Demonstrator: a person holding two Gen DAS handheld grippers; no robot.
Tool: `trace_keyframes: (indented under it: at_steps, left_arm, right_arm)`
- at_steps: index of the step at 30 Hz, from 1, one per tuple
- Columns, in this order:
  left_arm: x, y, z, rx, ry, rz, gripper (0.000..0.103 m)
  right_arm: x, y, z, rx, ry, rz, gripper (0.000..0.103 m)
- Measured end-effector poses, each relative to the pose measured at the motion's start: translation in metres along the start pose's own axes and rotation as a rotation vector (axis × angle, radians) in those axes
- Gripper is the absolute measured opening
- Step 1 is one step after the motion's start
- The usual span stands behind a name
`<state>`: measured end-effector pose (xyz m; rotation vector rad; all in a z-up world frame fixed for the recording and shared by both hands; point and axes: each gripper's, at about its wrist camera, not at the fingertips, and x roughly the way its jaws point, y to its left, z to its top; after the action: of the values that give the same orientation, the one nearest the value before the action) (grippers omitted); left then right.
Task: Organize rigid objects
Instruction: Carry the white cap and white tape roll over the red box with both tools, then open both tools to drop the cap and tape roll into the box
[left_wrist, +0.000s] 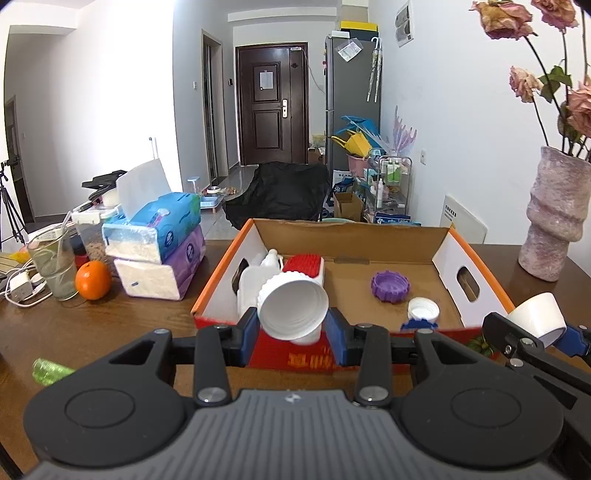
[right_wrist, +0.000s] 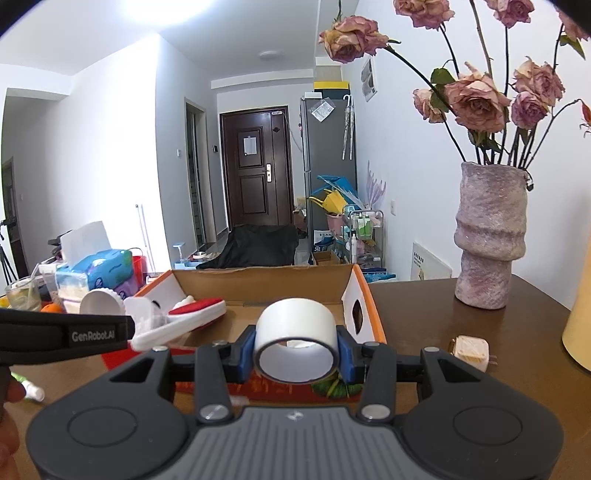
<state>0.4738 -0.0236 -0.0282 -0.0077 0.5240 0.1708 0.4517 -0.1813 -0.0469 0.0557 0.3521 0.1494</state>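
Both grippers grip smooth white plastic: the left gripper (left_wrist: 293, 325) has its jaws clamped on a ribbed-rim cup (left_wrist: 291, 308), the right gripper (right_wrist: 295, 356) on a plain ring (right_wrist: 295, 343), both over the near edge of the cardboard box (left_wrist: 354, 236) on the wooden desk (left_wrist: 92, 325). Inside lie a scalloped purple lid (left_wrist: 390, 281) and a red-bristled brush (left_wrist: 304, 266).

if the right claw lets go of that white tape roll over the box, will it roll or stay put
The white tape roll is a hollow ring held on its side in the right claw, so it looks light and probably stiff. Dropped on its curved face it may roll; the cardboard box walls would likely stop it.
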Motion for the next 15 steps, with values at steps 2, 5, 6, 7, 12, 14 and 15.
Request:
trace_keyframes:
  at_steps: [2,5,6,7,12,14,15]
  left_arm:
    - [0.010,-0.002,0.006,-0.002,-0.001,0.002,0.040]
    - [0.025,-0.003,0.013,-0.005,-0.001,0.006,0.040]
    - [0.030,-0.003,0.016,-0.008,0.000,0.007,0.040]
    - [0.036,-0.004,0.020,-0.010,-0.001,0.008,0.040]
    - [0.063,-0.006,0.031,-0.016,0.005,0.017,0.040]
    - [0.074,-0.006,0.034,-0.015,0.013,0.022,0.040]
    - [0.079,-0.007,0.036,-0.014,0.016,0.027,0.040]
  right_arm:
    - [0.010,-0.001,0.005,0.001,-0.005,-0.002,0.043]
    - [0.027,-0.004,0.012,0.001,-0.008,-0.006,0.042]
    - [0.033,-0.005,0.014,0.002,-0.008,-0.007,0.042]
    - [0.039,-0.006,0.016,0.003,-0.008,-0.009,0.042]
    - [0.069,-0.009,0.023,-0.007,-0.002,-0.014,0.042]
    - [0.080,-0.008,0.024,-0.016,0.003,-0.017,0.042]
    - [0.085,-0.008,0.025,-0.020,0.005,-0.019,0.043]
